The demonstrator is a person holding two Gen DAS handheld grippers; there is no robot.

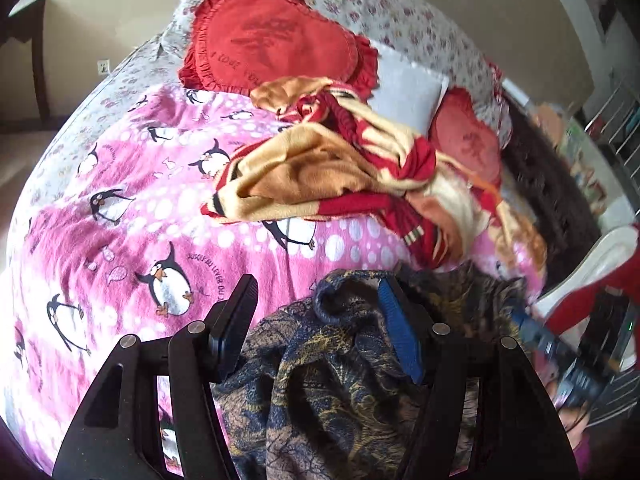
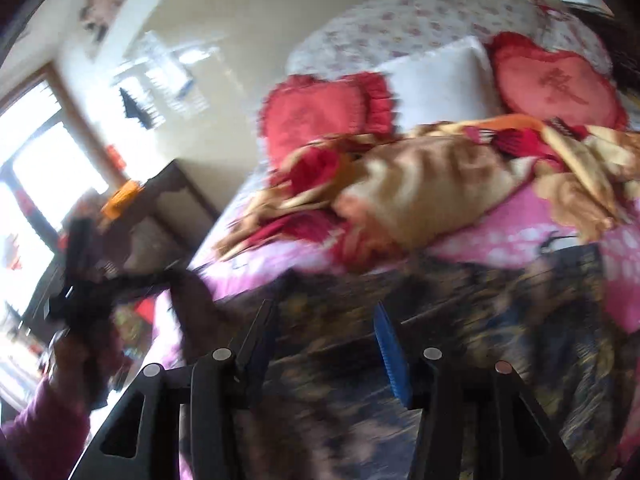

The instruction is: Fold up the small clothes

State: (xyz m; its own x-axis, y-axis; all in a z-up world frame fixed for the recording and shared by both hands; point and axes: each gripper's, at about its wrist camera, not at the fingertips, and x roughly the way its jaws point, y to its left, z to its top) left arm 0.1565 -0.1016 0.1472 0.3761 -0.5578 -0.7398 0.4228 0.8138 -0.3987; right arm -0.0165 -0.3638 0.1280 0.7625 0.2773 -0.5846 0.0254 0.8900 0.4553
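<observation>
We have two fisheye views, each riding on a gripper and looking forward and downward along its fingers. The left wrist view sits close over the dark patterned garment (image 1: 340, 380) at the near edge of the bed (image 1: 100, 240), facing up its length toward the red heart cushion (image 1: 276, 36) and the wall. The right wrist view, heavily blurred, is just as near the garment and faces the same end, tilted toward the window side. Both views share the garment, the pink penguin blanket, the crumpled tan-and-red blanket (image 2: 420, 184) and the cushions.
</observation>
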